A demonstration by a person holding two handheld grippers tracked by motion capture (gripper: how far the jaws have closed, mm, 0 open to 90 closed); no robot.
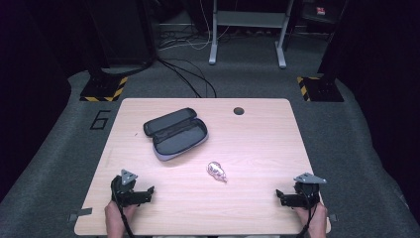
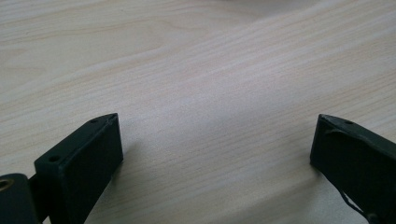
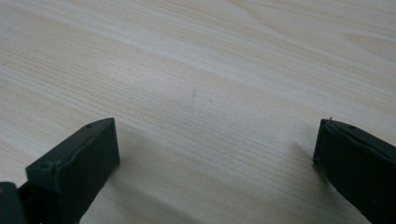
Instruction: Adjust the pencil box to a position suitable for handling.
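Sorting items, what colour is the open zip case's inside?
Dark grey lining inside the open zip case, best in the high view.

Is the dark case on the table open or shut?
Open: the case lies with its lid folded back, and its dark inside looks empty.

Pale wood-grain tabletop [image 1: 257,148] — dark grey open zip case [image 1: 176,134], silvery-pink crumpled foil lump [image 1: 216,171], black grippers [image 1: 148,192].

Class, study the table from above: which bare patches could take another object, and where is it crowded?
Bare wood lies right of the open case, from the small hole to the table edge, and between the left claw and right claw. It is tightest between the case and the shiny trinket.
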